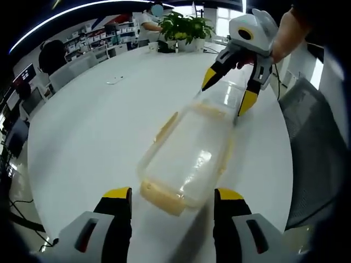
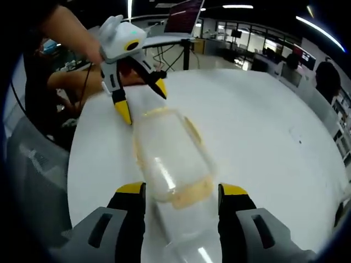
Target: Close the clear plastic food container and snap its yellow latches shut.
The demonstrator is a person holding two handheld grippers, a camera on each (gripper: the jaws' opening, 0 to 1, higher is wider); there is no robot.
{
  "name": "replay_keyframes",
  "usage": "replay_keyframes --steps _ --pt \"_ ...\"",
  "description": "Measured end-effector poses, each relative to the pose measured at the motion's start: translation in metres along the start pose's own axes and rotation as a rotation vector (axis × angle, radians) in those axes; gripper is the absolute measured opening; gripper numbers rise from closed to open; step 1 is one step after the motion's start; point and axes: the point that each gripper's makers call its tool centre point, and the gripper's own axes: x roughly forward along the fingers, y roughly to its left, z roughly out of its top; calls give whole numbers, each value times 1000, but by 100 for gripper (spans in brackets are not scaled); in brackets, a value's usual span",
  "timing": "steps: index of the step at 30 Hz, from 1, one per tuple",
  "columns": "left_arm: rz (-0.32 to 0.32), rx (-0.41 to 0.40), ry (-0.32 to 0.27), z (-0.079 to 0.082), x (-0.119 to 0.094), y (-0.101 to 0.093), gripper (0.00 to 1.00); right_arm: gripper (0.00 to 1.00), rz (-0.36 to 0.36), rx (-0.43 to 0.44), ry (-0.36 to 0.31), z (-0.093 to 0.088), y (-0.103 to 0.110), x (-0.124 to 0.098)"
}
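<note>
A clear plastic food container (image 1: pixel 189 150) lies lengthwise on the white table (image 1: pixel 82 137) with its lid resting on it. Yellow latches show at its near end (image 1: pixel 162 200) and left side (image 1: pixel 166 127). My left gripper (image 1: pixel 174 194) is open, and the container's near end sits between its yellow-tipped jaws. My right gripper (image 1: pixel 227 90), held by a hand, is open astride the far end. In the right gripper view the container (image 2: pixel 173 156) runs away from the right gripper (image 2: pixel 182 190) toward the left gripper (image 2: pixel 142 100); a yellow latch (image 2: pixel 192 194) lies at the near end.
Potted plants (image 1: pixel 186 27) and a person stand at the table's far edge. A small object (image 1: pixel 114 81) lies on the table's far left. A mesh chair (image 1: pixel 312 142) stands by the right edge. A screen on a stand (image 2: pixel 184 22) rises beyond the table.
</note>
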Motion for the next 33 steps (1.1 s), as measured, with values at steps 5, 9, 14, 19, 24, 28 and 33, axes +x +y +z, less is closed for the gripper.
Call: replay_keyframes --steps 5,9,14,19,24,28,33 --pt "-19 21 14 -3 2 -1 56 50 18 -24 22 -2 0 4" --pt "-44 46 37 -6 5 -1 56 50 27 -44 33 -2 0 5" --pt "-110 102 92 -13 9 -7 57 50 46 -68 49 -3 2 7" --pt "-135 148 118 -17 11 -7 57 50 59 -87 62 -3 2 9" --pt "-145 182 126 -16 11 -2 58 50 71 -112 83 -6 0 11" --pt "-150 198 129 -15 12 3 58 50 83 -131 95 -7 -2 12" --pt "-159 240 141 -14 14 6 58 50 105 -150 114 -11 -2 14"
